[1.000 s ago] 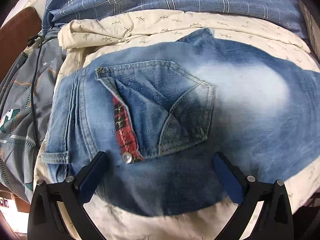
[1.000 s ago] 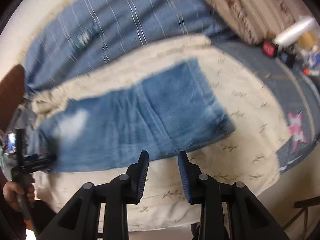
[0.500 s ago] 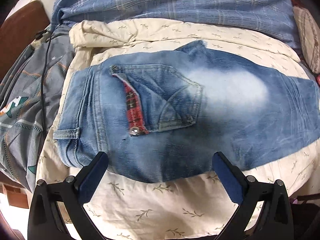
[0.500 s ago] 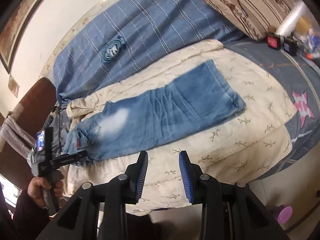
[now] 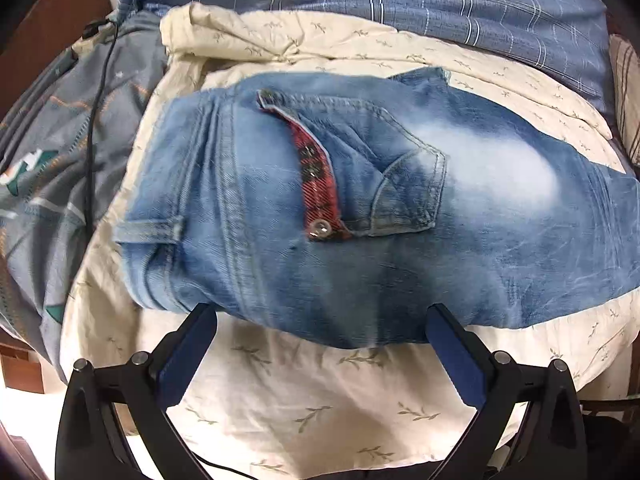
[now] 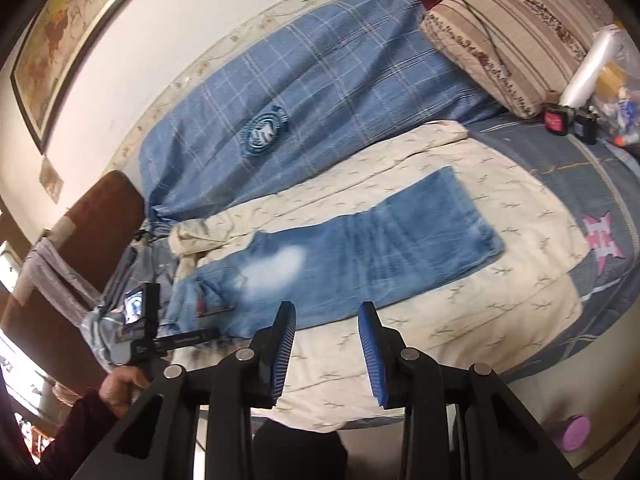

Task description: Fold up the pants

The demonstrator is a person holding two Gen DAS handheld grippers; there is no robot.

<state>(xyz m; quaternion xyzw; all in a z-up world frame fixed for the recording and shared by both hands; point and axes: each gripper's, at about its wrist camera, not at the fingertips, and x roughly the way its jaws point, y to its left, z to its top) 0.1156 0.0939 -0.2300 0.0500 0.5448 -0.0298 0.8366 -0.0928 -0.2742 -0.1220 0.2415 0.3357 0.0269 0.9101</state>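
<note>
Bedroom, one bed (image 6: pixel 592 184) as work surface: pale wall with a framed picture (image 6: pixel 60 52) above, brown headboard (image 6: pixel 100 220) at the left of the right wrist view

Blue checked quilt (image 6: pixel 320 92) – largest cloth, lying along the wall side of the bed, pushed clear of the working area

Cream leaf-print sheet (image 6: pixel 480 312) – spread over the near half of the bed, bunched at its headboard end; it appears to serve as a flat, clean base for folding

Striped cushion (image 6: pixel 500 32) – far corner, with small clutter beside it, well apart from the work

Jeans (image 6: pixel 380 256) – the task's item. Lying flat on the cream sheet, running lengthwise from waistband near the headboard to hems toward the cushion end. Legs appear already laid one over the other, giving a single long strip; judged ready for a crosswise fold. Denim is mid-blue, faded, with a bleached white patch (image 5: pixel 492 160) on the seat and thigh. Back pocket (image 5: pixel 400 184) faces up, its flap edged in red tartan lining (image 5: pixel 316 172) with a metal snap (image 5: pixel 320 229); belt loop (image 5: pixel 152 228) and stitched waistband at the left

Left gripper (image 5: pixel 320 328) – jaws spread wide, nothing between them, poised over the near edge of the seat; held in a hand (image 6: pixel 120 388) with a dark red sleeve, seen in the right wrist view

Right gripper (image 6: pixel 326 344) – blue-padded jaws parted a modest way, empty, held off the near side of the bed above the thigh section, touching no cloth
</note>
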